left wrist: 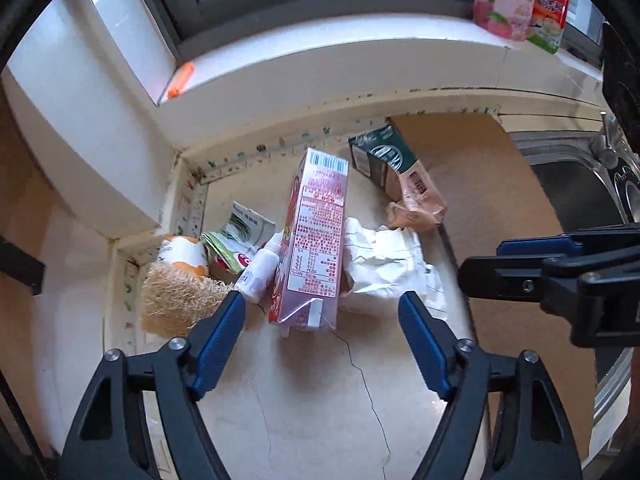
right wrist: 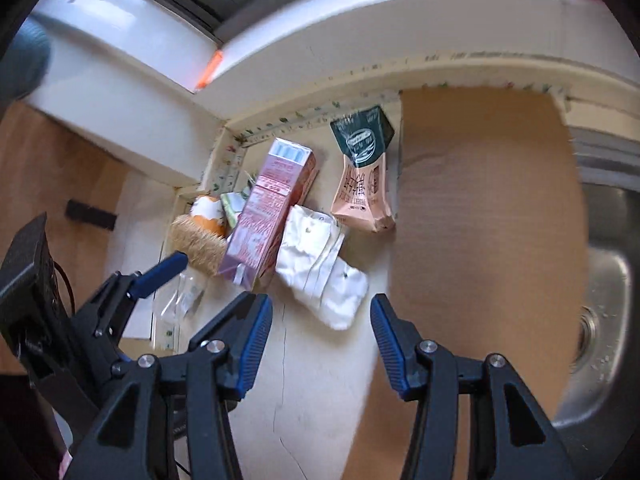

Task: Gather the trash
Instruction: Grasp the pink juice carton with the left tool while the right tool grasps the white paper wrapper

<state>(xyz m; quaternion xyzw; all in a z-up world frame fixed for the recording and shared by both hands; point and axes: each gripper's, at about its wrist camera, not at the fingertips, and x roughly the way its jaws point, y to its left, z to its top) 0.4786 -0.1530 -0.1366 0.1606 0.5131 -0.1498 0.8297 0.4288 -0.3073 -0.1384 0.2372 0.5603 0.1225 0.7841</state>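
A pink drink carton (left wrist: 314,240) lies on the pale counter, its gabled end toward me; it also shows in the right wrist view (right wrist: 266,208). Beside it lie a crumpled white wrapper (left wrist: 384,264) (right wrist: 320,268), a green-and-peach carton (left wrist: 396,176) (right wrist: 364,172), a small white bottle (left wrist: 260,266) and a green pouch (left wrist: 236,236). My left gripper (left wrist: 322,320) is open, its jaws either side of the pink carton's near end, not touching. My right gripper (right wrist: 320,332) is open and empty just short of the white wrapper; it shows from the side in the left wrist view (left wrist: 480,272).
A straw-coloured scrubber (left wrist: 180,300) and an orange-white pouch (left wrist: 180,254) sit in the counter's left corner. A brown cardboard sheet (right wrist: 480,220) covers the counter on the right, next to a steel sink (right wrist: 600,320). Two pouches (left wrist: 520,0) stand on the windowsill.
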